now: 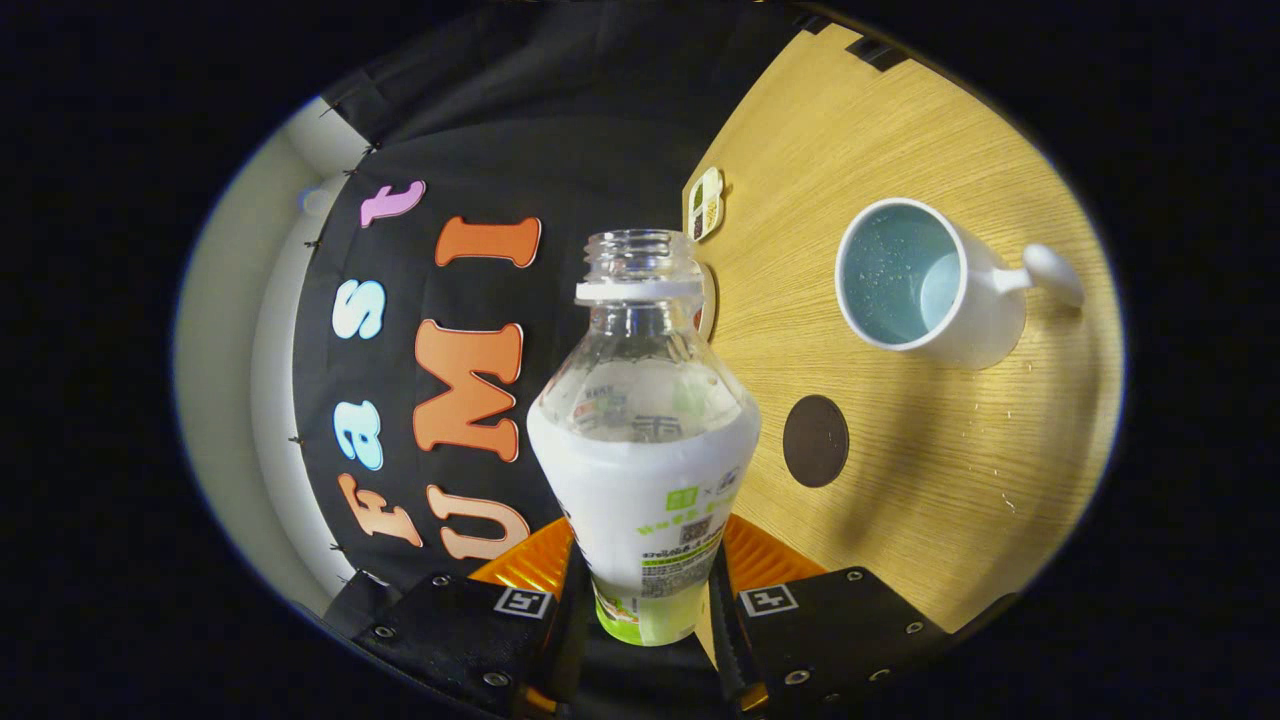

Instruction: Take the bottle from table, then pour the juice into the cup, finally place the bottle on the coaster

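Two fingers of the hand-held gripper [645,600] press on either side of a clear plastic bottle [645,440], clamping it low on its body. The bottle has no cap; its threaded neck and white collar ring point away from the fingers. A white sleeve label with green patches wraps its lower half, and the print on it is too small to read. Pale yellow-green liquid shows at the bottle's base.

Beyond the bottle, the view is tilted so the light wood-grain worktop [900,130] fills the side past one finger. A white cup [925,285] with a pale blue inside stands there, handle pointing away from the bottle. A dark round coaster [816,440] lies between cup and bottle, apart from both. A small packet [706,203] rests farther along the worktop.
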`<state>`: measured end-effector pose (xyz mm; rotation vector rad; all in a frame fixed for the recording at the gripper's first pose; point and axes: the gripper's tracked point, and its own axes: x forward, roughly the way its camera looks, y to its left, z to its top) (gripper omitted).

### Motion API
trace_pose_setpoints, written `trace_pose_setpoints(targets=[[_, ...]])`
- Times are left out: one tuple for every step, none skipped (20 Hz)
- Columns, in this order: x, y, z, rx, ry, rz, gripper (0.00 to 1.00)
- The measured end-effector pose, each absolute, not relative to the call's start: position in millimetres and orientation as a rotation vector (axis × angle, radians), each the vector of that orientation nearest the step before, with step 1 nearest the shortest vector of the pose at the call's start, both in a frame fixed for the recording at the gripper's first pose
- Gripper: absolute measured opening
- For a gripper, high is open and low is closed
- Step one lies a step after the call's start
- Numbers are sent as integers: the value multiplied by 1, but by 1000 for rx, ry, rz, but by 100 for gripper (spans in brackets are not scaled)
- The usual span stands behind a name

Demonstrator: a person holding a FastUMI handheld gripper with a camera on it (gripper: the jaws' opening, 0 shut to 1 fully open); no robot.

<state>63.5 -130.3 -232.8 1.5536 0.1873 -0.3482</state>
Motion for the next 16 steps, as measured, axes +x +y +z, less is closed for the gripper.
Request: trace_pose_setpoints(targets=[[65,-130,-233,1566,194,-346,54],[64,-129,-233,1573,199,-346,54],[67,-128,-235,1577,204,-348,54],[67,-128,-236,1585,210,-350,54],[68,-127,-237,1599,213,-351,54],[67,-128,-235,1617,212,-349,54],[67,-128,-236,1634,213,-352,54],[66,-126,-236,1648,214,-354,54],[65,-126,-236,1659,215,-358,54],[66,-125,-238,1668,218,-360,54],[67,-125,-239,1675,219,-361,54],[67,-125,-239,1678,218,-361,54],[68,-125,-240,1682,219,-361,54],[69,-124,-239,1692,222,-362,54],[69,-125,-240,1707,219,-362,54],[68,-125,-238,1724,215,-364,54]])
